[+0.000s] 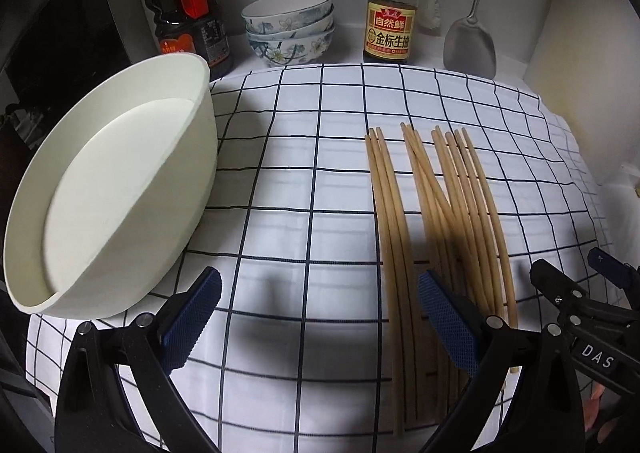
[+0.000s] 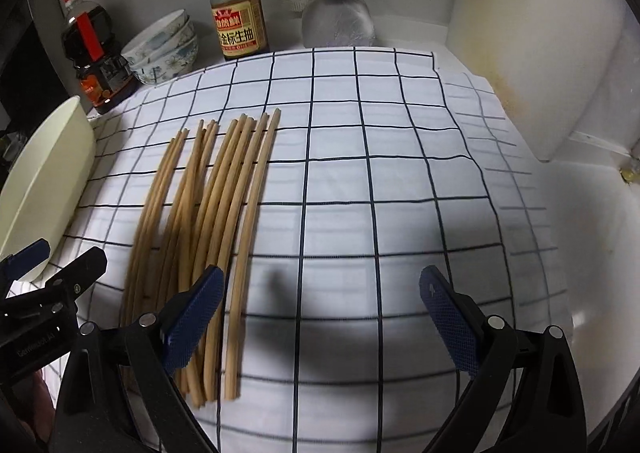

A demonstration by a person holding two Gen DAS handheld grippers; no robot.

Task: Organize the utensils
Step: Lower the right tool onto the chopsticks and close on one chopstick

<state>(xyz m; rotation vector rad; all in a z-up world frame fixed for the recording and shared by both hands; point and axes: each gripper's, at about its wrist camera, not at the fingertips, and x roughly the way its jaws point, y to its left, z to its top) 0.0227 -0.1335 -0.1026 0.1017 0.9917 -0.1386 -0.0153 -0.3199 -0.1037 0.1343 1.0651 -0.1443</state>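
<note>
Several bamboo chopsticks (image 1: pixel 436 221) lie side by side on a white checked cloth (image 1: pixel 304 189), pointing away from me. My left gripper (image 1: pixel 320 305) is open above the cloth, its right pad over the chopsticks' near ends, nothing between the fingers. A large cream tub (image 1: pixel 120 189) stands tilted at the left. In the right wrist view the same chopsticks (image 2: pixel 216 221) lie left of centre; my right gripper (image 2: pixel 322 309) is open and empty, its left pad above their near ends. The cream tub (image 2: pixel 44 181) shows at the left edge. Each gripper appears at the edge of the other's view.
Along the back wall stand a dark sauce jug (image 1: pixel 184 9), stacked floral bowls (image 1: pixel 288 29), a soy sauce bottle (image 1: pixel 390 9), a white brush and a metal spatula (image 1: pixel 470 41). A white wall block (image 2: pixel 532 65) rises at the right. Bare cloth (image 2: pixel 380 181) lies right of the chopsticks.
</note>
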